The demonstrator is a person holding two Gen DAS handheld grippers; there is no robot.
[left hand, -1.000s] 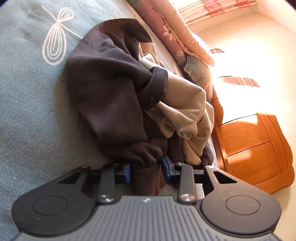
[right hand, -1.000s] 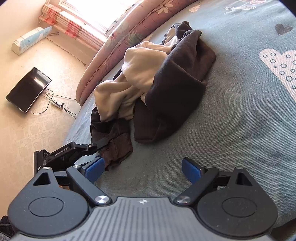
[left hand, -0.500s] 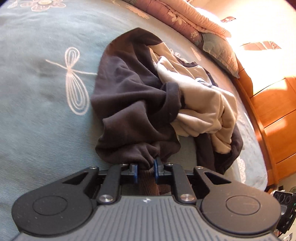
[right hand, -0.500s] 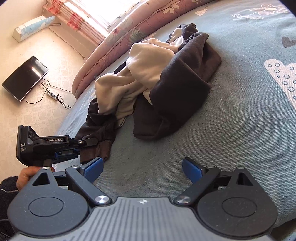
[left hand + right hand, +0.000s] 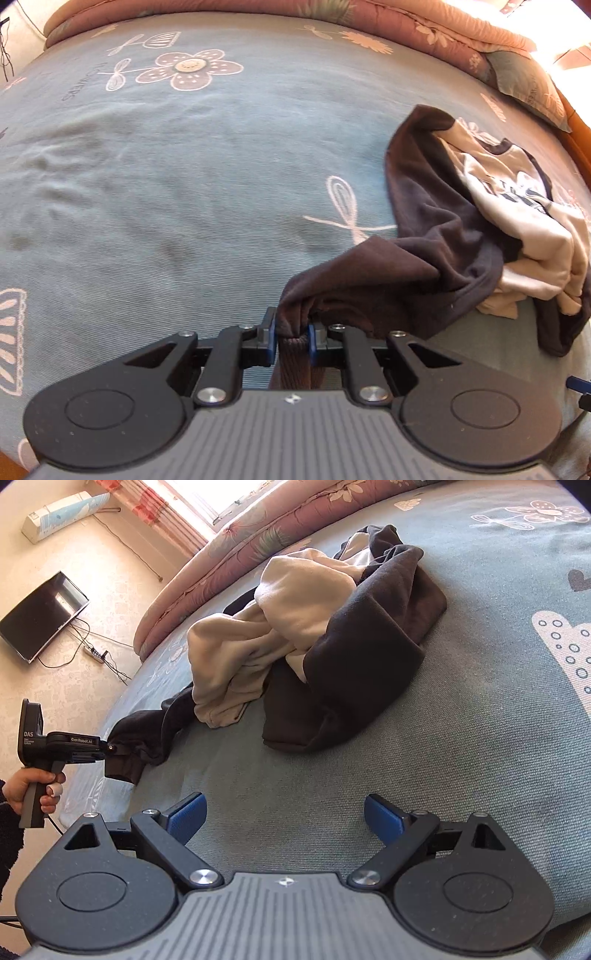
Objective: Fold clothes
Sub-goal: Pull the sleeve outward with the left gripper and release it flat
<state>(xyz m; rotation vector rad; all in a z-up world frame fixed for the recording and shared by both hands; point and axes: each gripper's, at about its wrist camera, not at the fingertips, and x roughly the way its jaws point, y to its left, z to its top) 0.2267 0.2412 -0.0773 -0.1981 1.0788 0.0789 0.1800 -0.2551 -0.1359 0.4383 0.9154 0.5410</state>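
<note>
A crumpled dark brown and cream sweatshirt (image 5: 332,642) is lying in a heap on a bed covered by a grey-blue bedspread (image 5: 184,192) printed with pale flowers and bows. The left gripper (image 5: 291,338) is clamping the ribbed brown cuff (image 5: 293,354) of one sleeve between its blue-padded jaws, and the sleeve is stretching from the pile toward the gripper, near the edge of the bed. In the right wrist view, a person's hand (image 5: 35,784) is holding that gripper's handle off the side of the bed. The right gripper (image 5: 284,812) is hovering just above the bedspread with its jaws spread wide and nothing between them, the sweatshirt lying a little way ahead of it. A pink floral quilt (image 5: 258,528) is bunched along the far side of the bed. A dark flat screen (image 5: 40,616) is lying on the floor beside a power strip (image 5: 94,653).
</note>
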